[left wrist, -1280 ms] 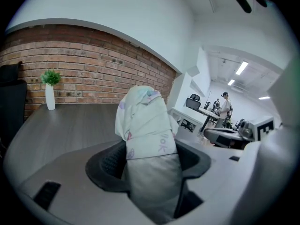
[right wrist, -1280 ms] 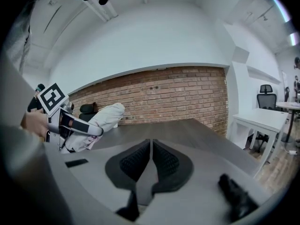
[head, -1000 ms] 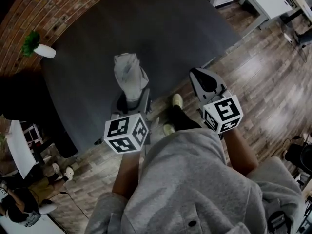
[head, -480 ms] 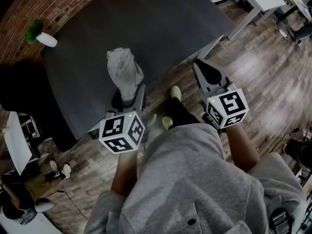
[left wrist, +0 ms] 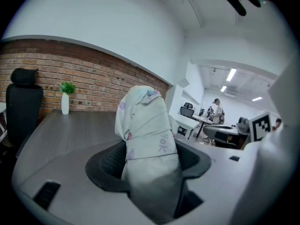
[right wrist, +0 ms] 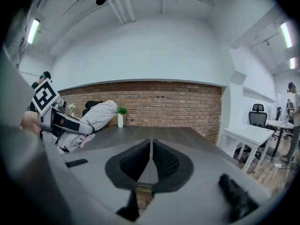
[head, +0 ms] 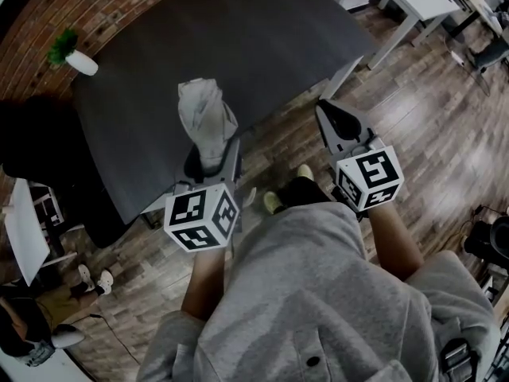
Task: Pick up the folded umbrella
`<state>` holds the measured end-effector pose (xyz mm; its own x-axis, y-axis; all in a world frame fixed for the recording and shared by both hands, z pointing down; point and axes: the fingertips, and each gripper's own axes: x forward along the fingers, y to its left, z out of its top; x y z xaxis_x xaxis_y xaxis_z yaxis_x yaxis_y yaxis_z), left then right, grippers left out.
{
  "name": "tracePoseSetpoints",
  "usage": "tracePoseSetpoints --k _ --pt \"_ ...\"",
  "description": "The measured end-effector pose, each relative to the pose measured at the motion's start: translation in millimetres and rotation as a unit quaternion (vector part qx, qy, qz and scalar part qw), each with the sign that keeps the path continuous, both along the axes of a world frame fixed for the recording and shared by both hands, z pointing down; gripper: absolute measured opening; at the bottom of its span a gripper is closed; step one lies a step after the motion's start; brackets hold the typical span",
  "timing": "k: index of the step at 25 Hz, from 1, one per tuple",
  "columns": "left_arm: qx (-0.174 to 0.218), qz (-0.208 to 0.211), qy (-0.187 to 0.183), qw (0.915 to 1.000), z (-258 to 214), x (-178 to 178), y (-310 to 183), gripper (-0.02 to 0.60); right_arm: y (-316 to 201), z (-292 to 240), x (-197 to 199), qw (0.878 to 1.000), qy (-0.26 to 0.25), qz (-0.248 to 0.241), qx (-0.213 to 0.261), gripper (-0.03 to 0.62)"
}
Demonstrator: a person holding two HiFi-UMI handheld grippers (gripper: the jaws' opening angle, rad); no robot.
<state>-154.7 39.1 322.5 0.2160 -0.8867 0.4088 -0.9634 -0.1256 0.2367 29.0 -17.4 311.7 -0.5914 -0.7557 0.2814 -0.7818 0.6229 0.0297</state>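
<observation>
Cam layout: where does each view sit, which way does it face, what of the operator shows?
Head view: on the head, facing steeply down at the dark table and floor; shows torso, left gripper, right gripper.
Left gripper view: on the left gripper, looking along jaws clamped on the folded umbrella, toward the brick wall.
Right gripper view: on the right gripper, jaws together, facing the same wall.
Shared: both gripper views show the white vase.

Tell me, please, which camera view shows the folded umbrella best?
The left gripper view: the folded umbrella fills the centre, clamped between the left claw's pads, strap and print visible. The head view shows it from above; the right gripper view shows it small at left.
</observation>
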Motion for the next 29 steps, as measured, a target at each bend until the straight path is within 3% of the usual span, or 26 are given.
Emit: tracePoseSetpoints --k 16,29 --pt "-0.007 -0.003 0.014 0.9999 14.4 8.0 11.8 0.295 8.6 10.8 7.7 1.000 0.028 0.001 -0.006 0.032" --pt "-0.026 -0.017 0.000 0.9995 20.0 10.3 19.1 0.295 9.1 13.4 6.0 1.000 0.028 -0.012 -0.008 0.032"
